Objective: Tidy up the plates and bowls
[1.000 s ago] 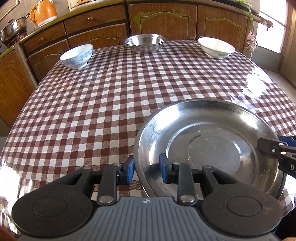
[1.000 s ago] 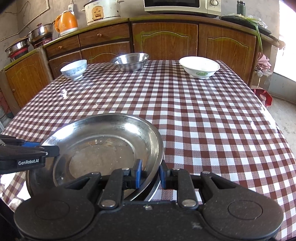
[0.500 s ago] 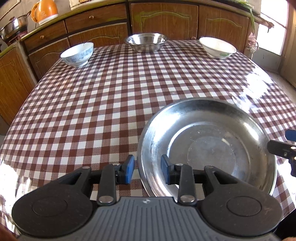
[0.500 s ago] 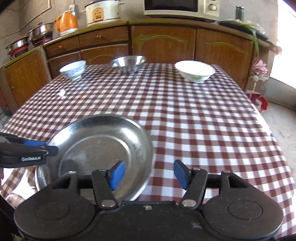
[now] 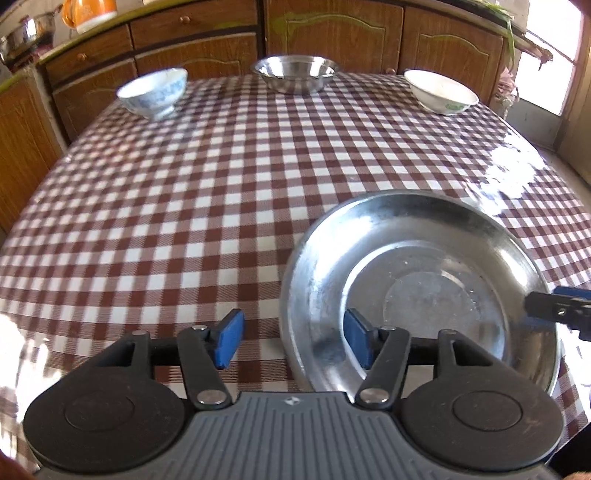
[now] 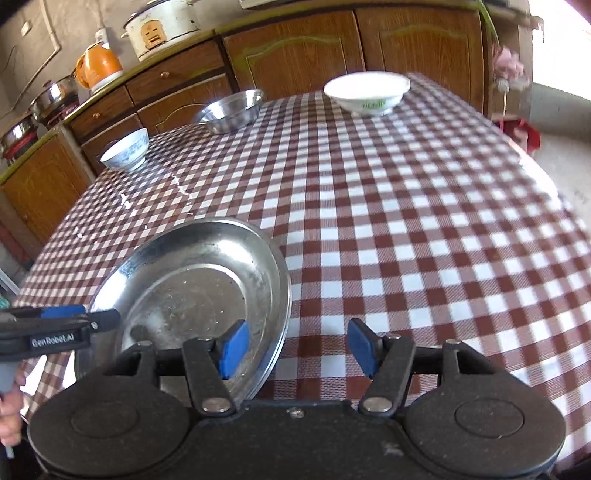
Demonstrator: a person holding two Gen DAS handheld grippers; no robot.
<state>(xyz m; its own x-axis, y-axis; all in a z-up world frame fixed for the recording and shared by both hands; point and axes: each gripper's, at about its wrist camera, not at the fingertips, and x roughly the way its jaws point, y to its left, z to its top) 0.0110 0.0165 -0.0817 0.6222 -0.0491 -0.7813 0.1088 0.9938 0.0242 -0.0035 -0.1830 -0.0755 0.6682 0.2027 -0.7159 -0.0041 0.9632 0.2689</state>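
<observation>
A wide steel plate (image 5: 424, 280) lies on the checked table near the front edge; it also shows in the right wrist view (image 6: 192, 291). My left gripper (image 5: 291, 341) is open and empty, its jaws either side of the plate's left rim, above it. My right gripper (image 6: 297, 347) is open and empty over the plate's right rim. At the far edge stand a blue-patterned bowl (image 5: 153, 92), a steel bowl (image 5: 294, 74) and a white bowl (image 5: 441, 90). The right view shows the same bowls: blue-patterned (image 6: 127, 149), steel (image 6: 231, 110), white (image 6: 367, 92).
The red-and-white checked tablecloth (image 5: 221, 192) covers the whole table. Wooden cabinets (image 5: 332, 33) run behind it. On the counter stand an orange kettle (image 6: 98, 66), a rice cooker (image 6: 162, 26) and steel pots (image 6: 51, 98). Floor drops off at the right.
Both grippers opened and let go of the steel plate, which now rests on the table. The right gripper has swung and tilted rightward; the left has drawn back slightly.
</observation>
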